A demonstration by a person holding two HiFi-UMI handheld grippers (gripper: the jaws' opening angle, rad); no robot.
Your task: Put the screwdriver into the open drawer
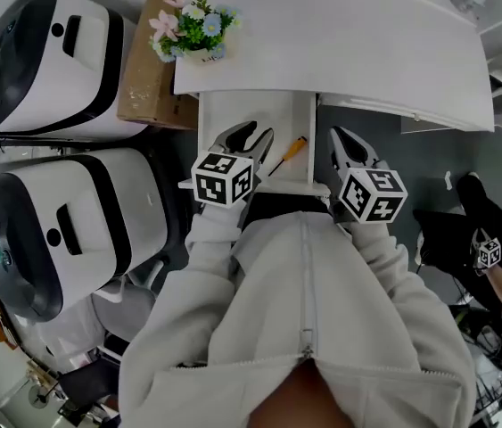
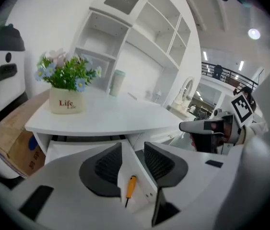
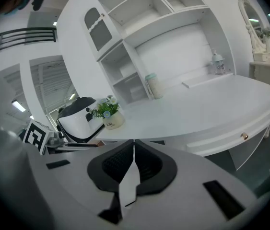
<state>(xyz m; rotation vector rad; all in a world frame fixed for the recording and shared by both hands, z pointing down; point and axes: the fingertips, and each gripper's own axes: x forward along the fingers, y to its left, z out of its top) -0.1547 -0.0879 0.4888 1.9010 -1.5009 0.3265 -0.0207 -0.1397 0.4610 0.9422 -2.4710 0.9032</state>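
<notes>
Trouble, as I judge it, would begin closest to me, at the front edge of the open drawer [image 1: 233, 114]. The left gripper [image 2: 133, 150] hangs over it with its fingers apart and nothing between the pads. The right gripper [image 3: 134, 150] sits just beside the drawer's right front corner with its fingers together on nothing. The screwdriver [image 1: 288, 152] already lies loose on the drawer floor, toward the front and near the right wall, so I count the placing as done and the danger is in disturbing it. A careless dip of the spread left fingers could clip the left wall or the front edge and jolt the drawer. The tool is lying flat and its round handle looks free to roll, so a jolt could send it rolling or sliding. A sleeve dragging across the front edge could do the same, and the right gripper could catch the right wall if I swing it inward. The screwdriver's long axis runs on a slant across the floor. The orange handle lies farther from me, toward the right wall and the desk [image 1: 340, 52]. The thin shaft points back toward me and toward the drawer's left front corner. Farther off, a flower pot [image 1: 195, 29] stands at the desk's left front corner, well clear of both grippers.
</notes>
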